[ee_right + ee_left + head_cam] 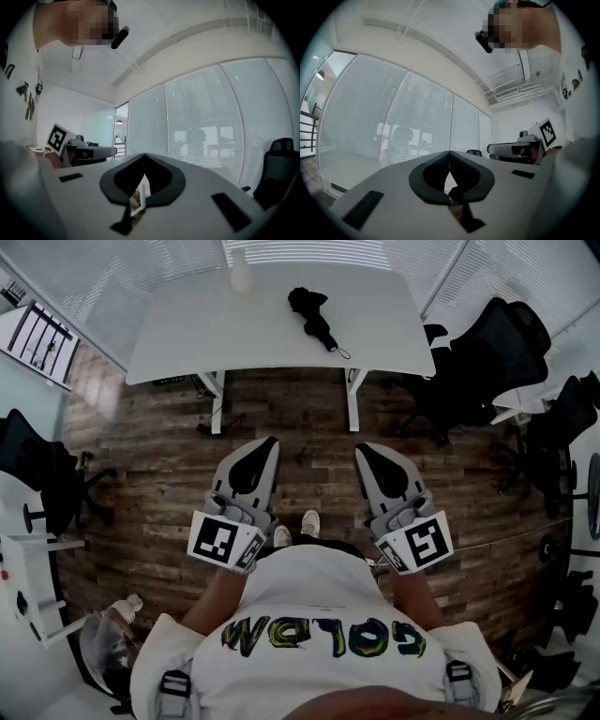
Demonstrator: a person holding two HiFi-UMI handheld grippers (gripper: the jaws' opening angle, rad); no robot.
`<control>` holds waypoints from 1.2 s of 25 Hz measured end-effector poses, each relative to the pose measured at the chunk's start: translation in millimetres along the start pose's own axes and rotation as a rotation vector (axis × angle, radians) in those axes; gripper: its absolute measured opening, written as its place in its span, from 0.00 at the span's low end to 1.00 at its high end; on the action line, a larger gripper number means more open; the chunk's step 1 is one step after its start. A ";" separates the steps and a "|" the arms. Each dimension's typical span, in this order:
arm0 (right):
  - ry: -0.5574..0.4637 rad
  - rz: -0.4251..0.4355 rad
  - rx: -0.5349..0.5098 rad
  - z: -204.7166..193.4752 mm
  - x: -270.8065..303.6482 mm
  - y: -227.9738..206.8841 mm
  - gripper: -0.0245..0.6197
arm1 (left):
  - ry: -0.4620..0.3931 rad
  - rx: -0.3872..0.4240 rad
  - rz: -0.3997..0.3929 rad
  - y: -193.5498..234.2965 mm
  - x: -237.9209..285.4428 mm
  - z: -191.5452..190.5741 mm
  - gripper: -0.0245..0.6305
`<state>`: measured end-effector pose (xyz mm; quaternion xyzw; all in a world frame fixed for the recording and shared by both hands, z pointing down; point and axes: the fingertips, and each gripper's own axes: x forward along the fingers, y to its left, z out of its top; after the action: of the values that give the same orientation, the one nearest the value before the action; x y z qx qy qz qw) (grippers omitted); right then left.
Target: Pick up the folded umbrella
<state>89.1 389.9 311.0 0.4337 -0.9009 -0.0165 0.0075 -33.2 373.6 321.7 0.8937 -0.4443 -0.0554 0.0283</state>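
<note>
The folded black umbrella point(314, 315) lies on the white table point(187, 334), right of its middle, with its strap end pointing to the near right. I hold both grippers level close to my body, over the wooden floor and well short of the table. The left gripper point(272, 440) has its jaws together with nothing between them, and its own view point(449, 152) shows the tips meeting. The right gripper point(359, 448) is also shut and empty point(143, 154). The umbrella does not show in either gripper view, which take in only blinds and walls.
A white bottle point(241, 271) stands at the table's far edge. Black office chairs point(487, 352) crowd the right side, and another chair point(37, 474) stands at the left. The table's legs point(216, 404) stand between me and the umbrella. Window blinds run behind the table.
</note>
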 end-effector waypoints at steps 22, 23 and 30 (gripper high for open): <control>-0.012 0.026 -0.001 -4.1 35.3 -90.7 0.05 | 0.011 -0.002 0.037 14.1 92.2 -10.6 0.05; -0.012 0.029 -0.001 -4.5 39.4 -91.9 0.05 | 0.008 -0.001 0.038 17.0 95.2 -10.0 0.05; -0.003 0.044 -0.001 -8.1 79.1 -104.2 0.05 | 0.002 -0.010 0.051 51.4 115.7 -10.0 0.05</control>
<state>121.4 263.0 315.3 0.4139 -0.9101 -0.0175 0.0065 -3.4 250.3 328.2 0.8819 -0.4669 -0.0560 0.0346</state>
